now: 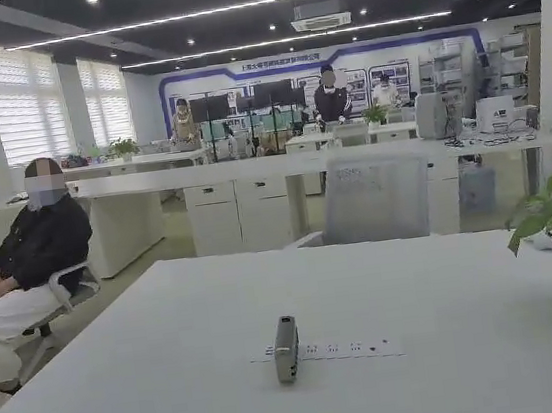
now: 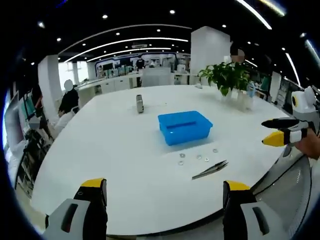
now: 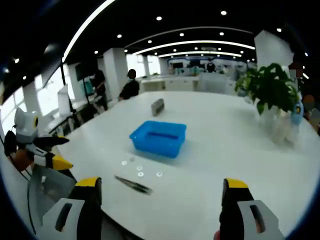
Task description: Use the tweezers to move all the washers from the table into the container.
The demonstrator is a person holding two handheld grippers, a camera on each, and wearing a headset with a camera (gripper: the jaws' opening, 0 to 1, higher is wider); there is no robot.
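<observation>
Left hand-held gripper [image 2: 164,184], right hand-held gripper [image 3: 161,182] spread; five washers [image 2: 198,157], one tweezers [image 2: 210,170], one container [image 2: 184,126].

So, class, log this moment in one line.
left gripper open | right gripper open | tweezers on table | washers beside container

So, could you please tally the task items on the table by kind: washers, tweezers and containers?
Washers: 5, loose on the table
Tweezers: 1
Blue container: 1
Total: 7
</observation>
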